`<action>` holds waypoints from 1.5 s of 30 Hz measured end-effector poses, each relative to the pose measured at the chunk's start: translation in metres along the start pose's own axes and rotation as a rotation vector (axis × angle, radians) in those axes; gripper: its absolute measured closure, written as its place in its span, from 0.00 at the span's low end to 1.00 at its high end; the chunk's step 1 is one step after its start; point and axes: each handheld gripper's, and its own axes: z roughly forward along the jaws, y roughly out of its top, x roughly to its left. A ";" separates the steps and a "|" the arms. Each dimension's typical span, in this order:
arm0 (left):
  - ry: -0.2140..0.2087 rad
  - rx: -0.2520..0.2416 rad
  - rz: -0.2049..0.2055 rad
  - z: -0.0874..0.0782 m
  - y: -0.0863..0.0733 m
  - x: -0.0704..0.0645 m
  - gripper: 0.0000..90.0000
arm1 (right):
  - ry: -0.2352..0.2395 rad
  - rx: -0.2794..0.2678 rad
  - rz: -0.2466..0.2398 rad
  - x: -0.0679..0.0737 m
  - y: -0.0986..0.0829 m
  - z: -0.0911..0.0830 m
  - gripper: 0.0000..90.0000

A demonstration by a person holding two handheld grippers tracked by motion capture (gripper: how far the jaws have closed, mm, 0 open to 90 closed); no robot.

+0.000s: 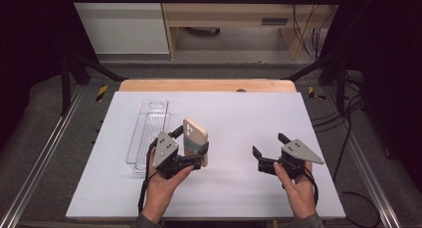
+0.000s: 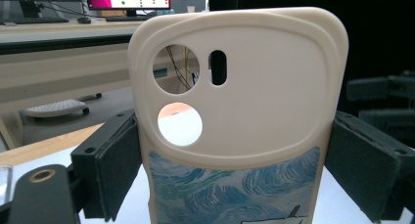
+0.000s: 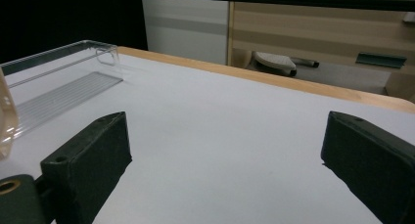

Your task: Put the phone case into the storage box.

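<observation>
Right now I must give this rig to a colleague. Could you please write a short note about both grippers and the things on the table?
Left gripper: shut on the cream phone case, held upright above the white table.
Right gripper: open and holding nothing, low over the table's right side.
Clear plastic tray: nothing in it, just left of the case.
Done: case picked up.
Left: probably placing the case, perhaps into the tray.

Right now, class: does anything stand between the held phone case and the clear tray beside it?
Nothing visible does. The left tool grips the phone case; bare table lies between it and the clear tray.
</observation>
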 end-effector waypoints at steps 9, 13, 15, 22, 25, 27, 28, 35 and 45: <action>0.027 0.014 0.029 0.007 0.024 0.008 0.13 | -0.028 -0.046 0.052 -0.012 -0.022 -0.005 0.06; 0.035 0.002 0.027 0.010 0.034 0.013 0.13 | -0.017 -0.059 0.084 -0.015 -0.031 -0.004 0.06; 0.043 -0.001 0.037 0.011 0.039 0.015 0.13 | -0.016 -0.057 0.082 -0.016 -0.035 -0.004 0.06; 0.075 -0.006 0.036 0.013 0.048 0.025 0.13 | -0.014 -0.035 0.062 -0.018 -0.043 -0.001 0.06; 0.088 -0.005 0.029 0.012 0.048 0.032 0.13 | -0.015 -0.031 0.056 -0.017 -0.045 -0.001 0.06; 0.105 -0.008 0.019 0.011 0.047 0.035 0.13 | -0.011 -0.030 0.058 -0.016 -0.045 -0.001 0.06; 0.111 -0.010 0.012 0.010 0.047 0.037 0.13 | -0.011 -0.032 0.061 -0.016 -0.046 0.000 0.06; 0.140 -0.026 -0.002 0.005 0.054 0.051 0.13 | -0.006 -0.034 0.052 -0.014 -0.045 -0.001 0.06; 0.169 -0.048 -0.020 0.003 0.063 0.062 0.13 | -0.029 -0.065 0.052 -0.020 -0.044 -0.006 0.06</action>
